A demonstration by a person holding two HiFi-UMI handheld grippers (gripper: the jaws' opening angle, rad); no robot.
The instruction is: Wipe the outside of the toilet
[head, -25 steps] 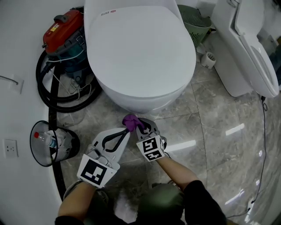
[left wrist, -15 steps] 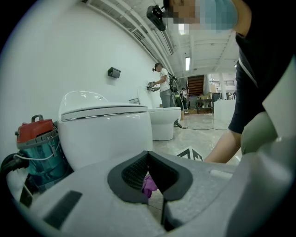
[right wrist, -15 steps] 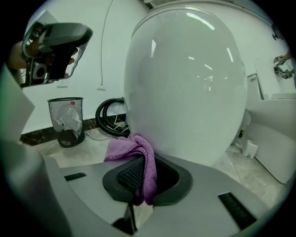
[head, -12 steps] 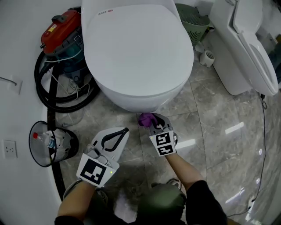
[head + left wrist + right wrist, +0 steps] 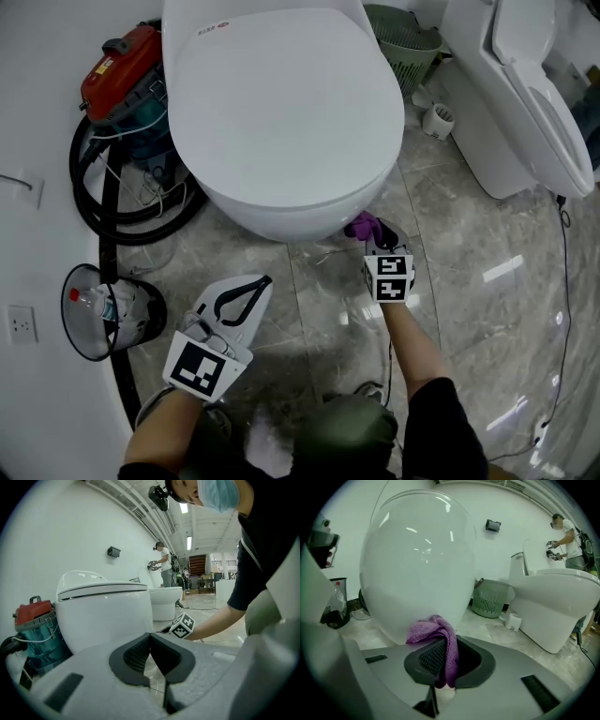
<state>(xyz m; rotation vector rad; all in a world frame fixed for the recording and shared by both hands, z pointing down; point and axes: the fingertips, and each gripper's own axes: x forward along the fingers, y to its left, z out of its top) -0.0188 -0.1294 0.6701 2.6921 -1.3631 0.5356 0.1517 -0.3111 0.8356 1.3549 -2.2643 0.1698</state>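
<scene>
While I'm wiping low on the front-right flank of the toilet (image 5: 281, 122), I'm treating the bowl as the main constraint. It's big, white glossy ceramic, egg-shaped, lid shut, with the wall curving under toward the base.

Judging from that curve, I'm needing to tilt with the surface so the cloth is lying flat on the glaze instead of skating on one edge. That means overlapping passes and light steady pressure, with no hard plastic touching ceramic.

The floor (image 5: 469, 244) is grey marble-look tile, polished and throwing glare, so I'm guessing it's slick.

The red-and-teal vacuum (image 5: 131, 75) with its black hose (image 5: 77, 187) is sitting at the bowl's left side, well apart from this pass.

My left gripper (image 5: 262, 281) is hovering low in front of the bowl. Its jaws are pressed together on nothing; it has a grey shell and black ribbed pads (image 5: 136, 656).

My right gripper (image 5: 373, 236) is doing the work. Its jaws are pinching the purple cloth (image 5: 361, 225), which is bunching out past the tips and draping down over one pad (image 5: 433, 658). The cloth is reading as soft terry or microfibre with a nubby weave, folded thick at the front.

It's sitting against or just beside the bowl wall under the rim overhang; I can't confirm contact from these views. I'm thinking the bunch should be leading and the tips trailing.
</scene>
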